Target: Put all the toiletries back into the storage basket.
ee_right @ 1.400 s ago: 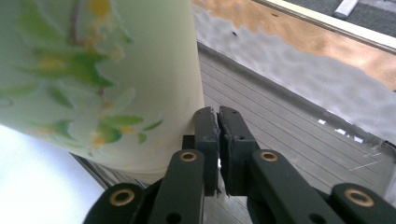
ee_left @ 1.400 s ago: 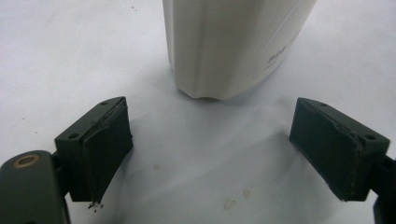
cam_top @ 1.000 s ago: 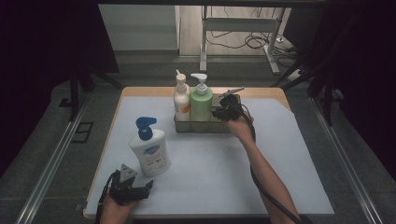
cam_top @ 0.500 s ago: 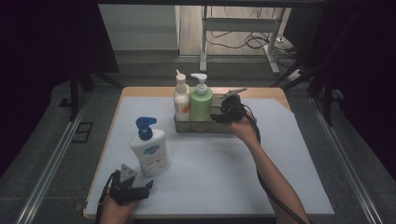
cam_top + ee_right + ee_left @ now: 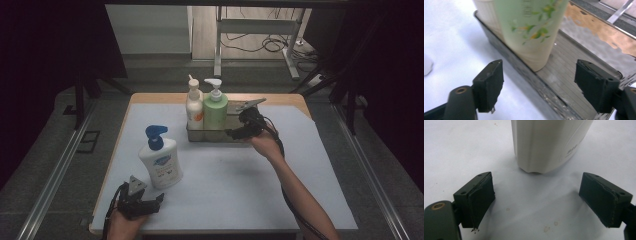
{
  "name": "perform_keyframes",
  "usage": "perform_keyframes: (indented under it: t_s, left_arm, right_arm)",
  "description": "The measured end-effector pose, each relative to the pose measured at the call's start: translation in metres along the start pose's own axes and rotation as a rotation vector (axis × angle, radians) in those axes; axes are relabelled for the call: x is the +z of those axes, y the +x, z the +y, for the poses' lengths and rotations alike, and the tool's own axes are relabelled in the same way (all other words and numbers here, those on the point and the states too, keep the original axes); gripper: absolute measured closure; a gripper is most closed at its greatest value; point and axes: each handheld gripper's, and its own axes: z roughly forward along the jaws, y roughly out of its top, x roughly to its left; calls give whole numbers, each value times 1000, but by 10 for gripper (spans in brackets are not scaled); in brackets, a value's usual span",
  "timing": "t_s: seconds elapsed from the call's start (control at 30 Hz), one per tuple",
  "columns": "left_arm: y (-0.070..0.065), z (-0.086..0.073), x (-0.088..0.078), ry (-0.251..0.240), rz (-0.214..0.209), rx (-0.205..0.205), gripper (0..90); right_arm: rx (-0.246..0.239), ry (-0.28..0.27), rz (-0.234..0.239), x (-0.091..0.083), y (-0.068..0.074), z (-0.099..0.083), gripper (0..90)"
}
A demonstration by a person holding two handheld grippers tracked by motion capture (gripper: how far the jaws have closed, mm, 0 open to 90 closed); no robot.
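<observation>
Right gripper (image 5: 235,134), jaws just opened and empty, beside the green pump bottle (image 5: 215,111) upright in the metal tray (image 5: 231,136). Left gripper (image 5: 549,202), jaws spread and empty, faces the white pump bottle (image 5: 161,162) upright on the bench (image 5: 240,175), directly ahead and nearer this hand.

The green pump bottle (image 5: 215,107) stands upright in the metal tray (image 5: 235,135), just beside a white pump bottle with an orange label (image 5: 194,106); its floral print shows close up, though whether the two bottles touch is unclear.
</observation>
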Motion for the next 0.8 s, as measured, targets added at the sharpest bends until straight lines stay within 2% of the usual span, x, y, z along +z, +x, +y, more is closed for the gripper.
perform_keyframes:
  t_s: [0.17,0.6,0.8]
  left_arm:
    - [0,1,0,4,0,1,124]
    - [0,1,0,5,-1,1,124]
    - [0,1,0,6,-1,2,124]
  right_arm:
    - [-16,-15,17,-9,6,-2,174]
    - [-61,2,30,-28,15,-18,110]
    - [-76,-2,32,-39,20,-26,45]
